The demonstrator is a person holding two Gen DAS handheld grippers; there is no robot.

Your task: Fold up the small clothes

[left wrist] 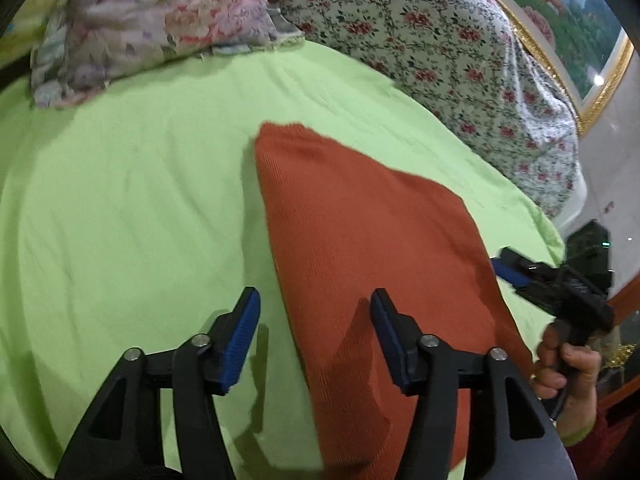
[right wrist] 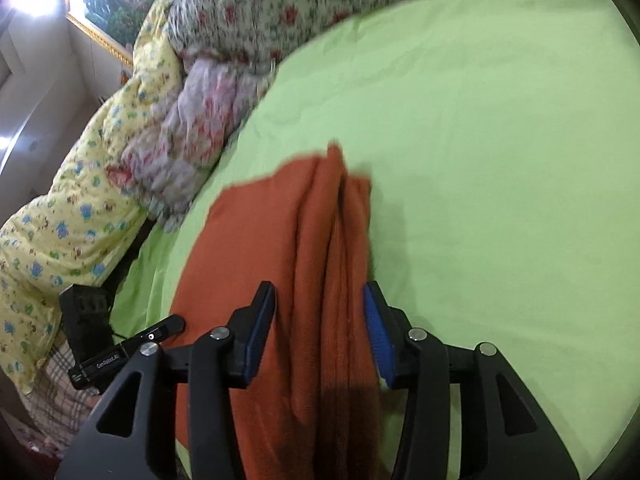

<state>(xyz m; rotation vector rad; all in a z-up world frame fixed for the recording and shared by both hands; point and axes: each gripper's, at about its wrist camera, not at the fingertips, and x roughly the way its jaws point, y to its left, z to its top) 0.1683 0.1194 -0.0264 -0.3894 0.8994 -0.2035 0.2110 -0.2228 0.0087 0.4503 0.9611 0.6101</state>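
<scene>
Blue-padded fingers of the left gripper (left wrist: 315, 312) stand wide apart with nothing between them, straddling the left edge of a rust-orange knit garment (left wrist: 360, 248) that lies on the green bedsheet (left wrist: 120, 200). One finger is over bare sheet, the other over the cloth; whether they touch it cannot be told. In the right wrist view, the right gripper (right wrist: 320, 304) is likewise spread and empty, its 2 fingers on either side of a raised ridge of bunched folds (right wrist: 340, 240) along the garment's right side. The garment stretches away from both cameras toward the floral quilt (left wrist: 420, 40) and a pink-flowered pillow (left wrist: 152, 12) at the far side of the bed. The person's right hand (left wrist: 568, 364) shows at the edge of the left view, gripping its tool's handle.

The garment looks already narrowed to a long strip, with its right side doubled over, so the step in hand is likely taking hold of the near end for a lengthwise fold. That would call for both grippers to drop onto the near corners, close on every layer, then lift and carry that end toward the far hem. The bunched ridge may need smoothing, or the fold will come out lumpy.
</scene>
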